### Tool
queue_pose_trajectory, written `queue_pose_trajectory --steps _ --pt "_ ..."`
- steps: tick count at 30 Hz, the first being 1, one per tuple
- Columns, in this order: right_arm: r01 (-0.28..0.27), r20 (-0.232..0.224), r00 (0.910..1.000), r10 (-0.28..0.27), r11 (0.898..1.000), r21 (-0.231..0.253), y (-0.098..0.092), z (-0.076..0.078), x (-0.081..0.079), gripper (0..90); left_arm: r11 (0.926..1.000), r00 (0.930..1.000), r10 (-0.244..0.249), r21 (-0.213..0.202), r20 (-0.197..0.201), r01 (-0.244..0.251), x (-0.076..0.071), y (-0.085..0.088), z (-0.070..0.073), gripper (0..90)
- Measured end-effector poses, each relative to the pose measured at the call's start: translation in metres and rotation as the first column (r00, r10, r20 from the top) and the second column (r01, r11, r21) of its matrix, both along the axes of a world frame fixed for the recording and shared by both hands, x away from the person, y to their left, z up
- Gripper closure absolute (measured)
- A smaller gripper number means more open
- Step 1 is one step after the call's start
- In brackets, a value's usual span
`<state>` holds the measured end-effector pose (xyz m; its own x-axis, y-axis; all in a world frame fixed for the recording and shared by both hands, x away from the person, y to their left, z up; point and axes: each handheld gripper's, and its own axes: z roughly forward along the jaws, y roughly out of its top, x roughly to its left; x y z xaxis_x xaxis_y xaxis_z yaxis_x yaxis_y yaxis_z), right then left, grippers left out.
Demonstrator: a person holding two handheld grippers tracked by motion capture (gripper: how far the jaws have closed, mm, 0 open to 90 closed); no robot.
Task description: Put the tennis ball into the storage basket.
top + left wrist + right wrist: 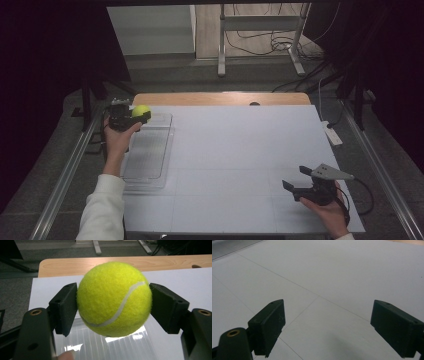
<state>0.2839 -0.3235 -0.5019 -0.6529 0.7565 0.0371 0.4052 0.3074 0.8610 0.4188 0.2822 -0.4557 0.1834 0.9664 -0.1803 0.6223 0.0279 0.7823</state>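
Note:
A yellow-green tennis ball [141, 110] is held at the table's far left, over the far end of a clear plastic tray [150, 150]. My left gripper [134, 116] is shut on the tennis ball [114, 298], one black pad pressing on each side of it. The clear plastic tray [117, 347] lies right under the ball in the left gripper view. My right gripper [298, 180] rests low near the table's front right, its jaws wide open with nothing between them. In the right gripper view my right gripper [329, 330] looks across the bare white table sheet [332, 277].
A white sheet [240, 160] covers most of the wooden table [220, 98]. A white power strip [332, 134] lies off the sheet's right edge. Metal rails run along both sides, and a stand with cables [260, 40] is on the floor beyond.

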Motion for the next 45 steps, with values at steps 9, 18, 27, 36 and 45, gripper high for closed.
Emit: queue_pose_trajectory --steps 9,18,27,36,45 --pt "0.0 0.001 1.0 0.0 1.0 -0.001 0.0 0.0 0.0 13.1 0.9999 0.9992 0.006 0.013 -0.038 -0.005 0.002 0.002 -0.004 27.7" --pt "-0.001 0.001 1.0 0.001 1.0 -0.003 0.0 0.0 0.0 13.1 0.9996 0.9977 -0.001 0.029 -0.068 0.003 0.004 0.001 -0.008 27.7" --pt "-0.002 0.003 1.0 0.002 1.0 -0.003 0.0 0.0 0.0 13.1 0.9995 0.9954 0.002 0.033 -0.095 0.001 0.006 0.001 -0.011 27.7" --pt "-0.002 0.002 1.0 0.002 1.0 -0.005 0.001 0.0 0.0 13.1 0.9991 0.9918 0.0 0.042 -0.128 0.006 0.008 0.002 -0.017 27.7" --pt "-0.002 0.001 1.0 0.002 1.0 -0.005 0.001 0.0 0.0 13.1 0.9992 0.9884 0.001 0.039 -0.152 0.005 0.011 0.001 -0.022 27.7"
